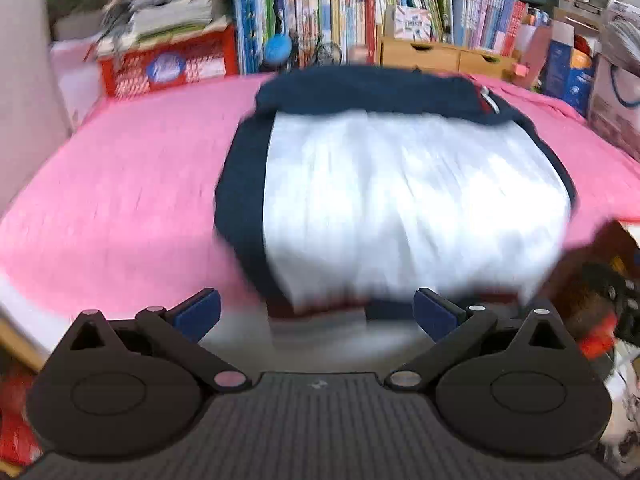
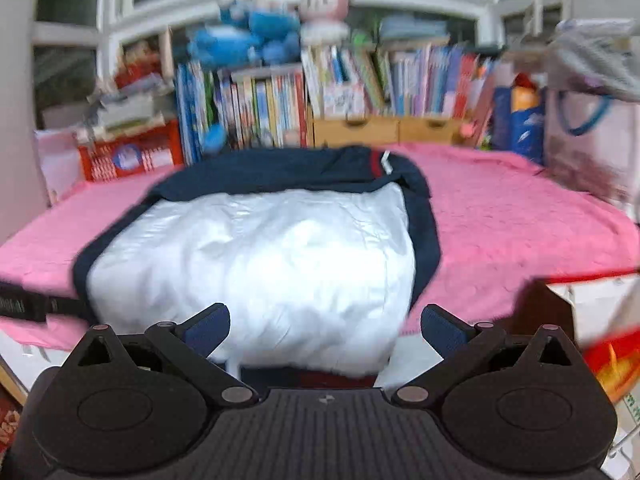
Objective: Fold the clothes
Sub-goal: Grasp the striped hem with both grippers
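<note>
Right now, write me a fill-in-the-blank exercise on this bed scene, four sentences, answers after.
1. The garment lies on a ____ bedspread.
2. Its middle panel is white and its border is ____.
3. Both the left hand-held gripper and the right hand-held gripper have jaws that are ____, with nothing between them.
4. Behind the bed, the shelf is packed with ____.

Missing words: pink; navy; open; books

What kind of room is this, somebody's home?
Probably a home bedroom or child's room: a pink bedspread with a navy and white garment on it, crowded shelves of colourful books, and blue and pink plush toys on top.
</note>
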{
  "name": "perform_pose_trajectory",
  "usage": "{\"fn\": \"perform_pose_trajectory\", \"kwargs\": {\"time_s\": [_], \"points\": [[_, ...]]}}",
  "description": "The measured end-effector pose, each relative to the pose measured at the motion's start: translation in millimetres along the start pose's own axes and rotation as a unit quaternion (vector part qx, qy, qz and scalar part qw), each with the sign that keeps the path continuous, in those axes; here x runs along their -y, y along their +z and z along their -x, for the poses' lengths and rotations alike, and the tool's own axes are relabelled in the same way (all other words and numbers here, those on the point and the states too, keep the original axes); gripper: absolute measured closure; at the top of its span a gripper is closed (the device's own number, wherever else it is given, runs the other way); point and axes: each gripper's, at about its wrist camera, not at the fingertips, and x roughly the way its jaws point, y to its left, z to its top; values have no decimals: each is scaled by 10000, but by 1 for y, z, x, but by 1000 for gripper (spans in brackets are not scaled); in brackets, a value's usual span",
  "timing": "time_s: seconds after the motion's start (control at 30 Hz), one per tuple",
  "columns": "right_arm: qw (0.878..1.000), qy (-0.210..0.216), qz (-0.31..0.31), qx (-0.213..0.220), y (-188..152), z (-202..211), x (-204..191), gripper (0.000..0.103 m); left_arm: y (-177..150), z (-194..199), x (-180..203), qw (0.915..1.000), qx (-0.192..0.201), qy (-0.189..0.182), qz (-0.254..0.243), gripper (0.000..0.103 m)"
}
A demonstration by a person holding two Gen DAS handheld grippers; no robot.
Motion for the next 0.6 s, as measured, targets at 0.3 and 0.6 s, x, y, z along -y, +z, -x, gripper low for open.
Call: {"fn": "perform_pose_trajectory", "kwargs": {"time_s": [0.3,0.6], "points": [[9992,81,274,270,-31,37,-14,0,-25,21,24,9957,259,-59,-890,0],[9989,369,284,33,-48,32,-19,0,-42,12,29,9971,-61,-38,-759,0]]}}
